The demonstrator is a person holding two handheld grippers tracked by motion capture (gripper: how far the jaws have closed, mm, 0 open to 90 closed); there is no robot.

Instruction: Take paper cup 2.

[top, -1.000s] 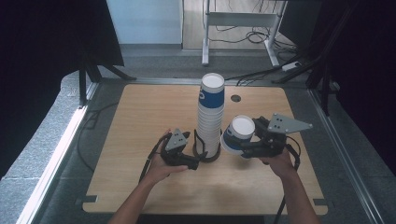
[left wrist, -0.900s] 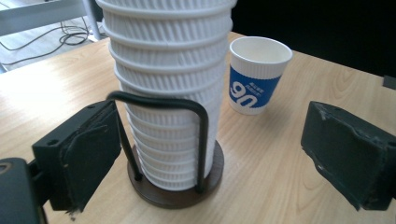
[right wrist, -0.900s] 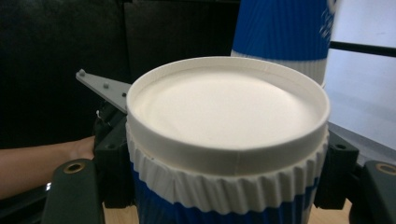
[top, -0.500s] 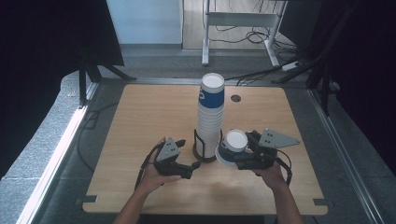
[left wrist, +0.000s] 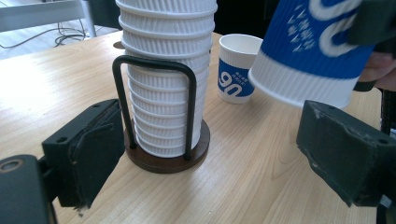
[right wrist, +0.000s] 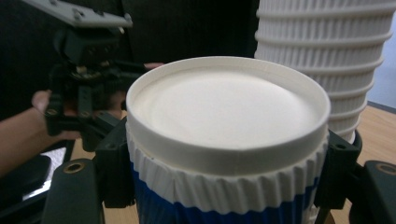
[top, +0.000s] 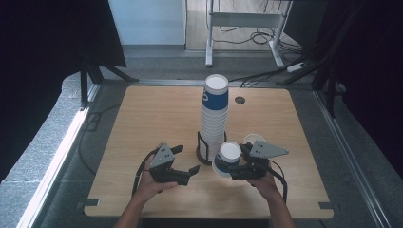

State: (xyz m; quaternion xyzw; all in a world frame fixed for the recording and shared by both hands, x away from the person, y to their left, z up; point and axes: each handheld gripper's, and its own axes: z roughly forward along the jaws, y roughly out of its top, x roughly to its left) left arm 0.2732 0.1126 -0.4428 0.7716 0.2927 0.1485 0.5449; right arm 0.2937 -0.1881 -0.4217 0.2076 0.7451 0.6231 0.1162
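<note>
At the near middle of the worktop (top: 142, 118), about six o'clock from the tall stack of ribbed paper cups (top: 215, 116), the right gripper (top: 237, 166) has come down with the blue-and-white paper cup (top: 227, 159) clamped between its fingers; a second ago that cup hung higher, level with the lower part of the stack, and it now sits low, just right of the wire cup holder (top: 205, 151) with its round wooden base. In the right gripper view the fingers (right wrist: 114, 163) press on both ribbed sides of the cup (right wrist: 224, 140) just below its rim, mouth toward the camera. The left gripper (top: 183, 173) has slid in toward the holder from about eight o'clock, and its jaws have just been closing somewhat, yet they stand apart with nothing pressed between them: in the left gripper view its fingers (left wrist: 93, 149) flank the holder's base (left wrist: 163, 154) at a distance, and the held cup (left wrist: 308, 51) hangs tilted above the right-hand one, clear of it. A second blue-banded cup (top: 253, 139) stands upright at roughly four o'clock from the stack. Judging from this, the pulled cup is about to be set down beside its fellow, while the left gripper readies to steady the holder.
</note>
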